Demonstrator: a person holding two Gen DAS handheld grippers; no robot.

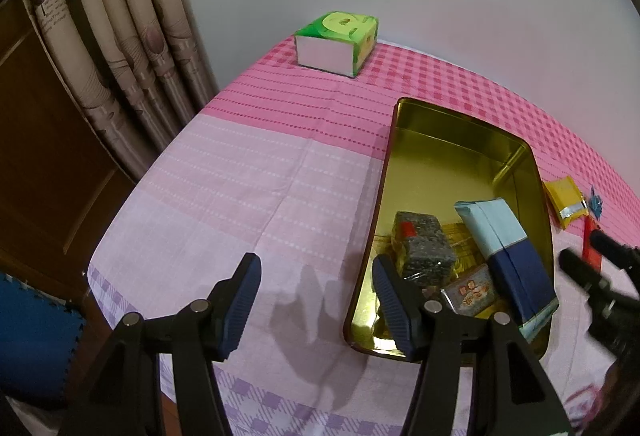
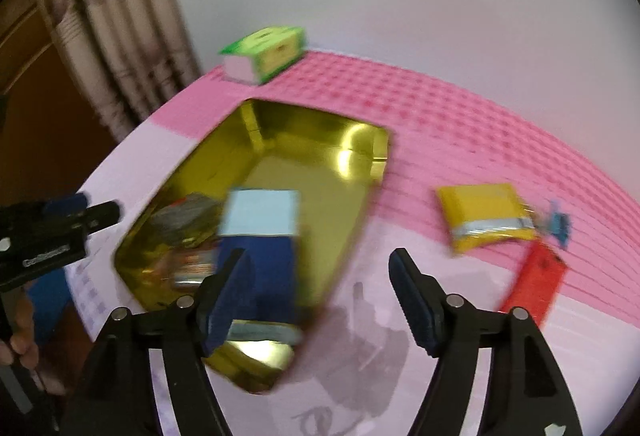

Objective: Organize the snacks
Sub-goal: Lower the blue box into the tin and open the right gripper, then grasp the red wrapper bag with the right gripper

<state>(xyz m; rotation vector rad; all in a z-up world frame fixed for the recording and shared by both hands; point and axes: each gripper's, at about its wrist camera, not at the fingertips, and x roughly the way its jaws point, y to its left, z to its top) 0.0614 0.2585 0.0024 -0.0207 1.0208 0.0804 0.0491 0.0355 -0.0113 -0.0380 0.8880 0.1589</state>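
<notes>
A gold metal tin (image 1: 440,163) (image 2: 320,171) lies open on the pink tablecloth. Inside it lie a light-and-dark blue packet (image 1: 508,256) (image 2: 260,248), a dark speckled block snack (image 1: 424,248) and a small printed packet (image 1: 472,292). My left gripper (image 1: 316,300) is open and empty, over the cloth by the tin's left rim. My right gripper (image 2: 320,296) is open and empty, above the tin's near right corner; it also shows at the right edge of the left wrist view (image 1: 600,276). A yellow packet (image 2: 484,215) (image 1: 566,201) and a red packet (image 2: 536,280) lie right of the tin.
A green tissue box (image 1: 338,41) (image 2: 266,53) stands at the table's far edge by the wall. Curtains (image 1: 116,35) and a wooden door are left of the table. A small blue wrapper (image 2: 558,224) lies beside the yellow packet. The right wrist view is motion-blurred.
</notes>
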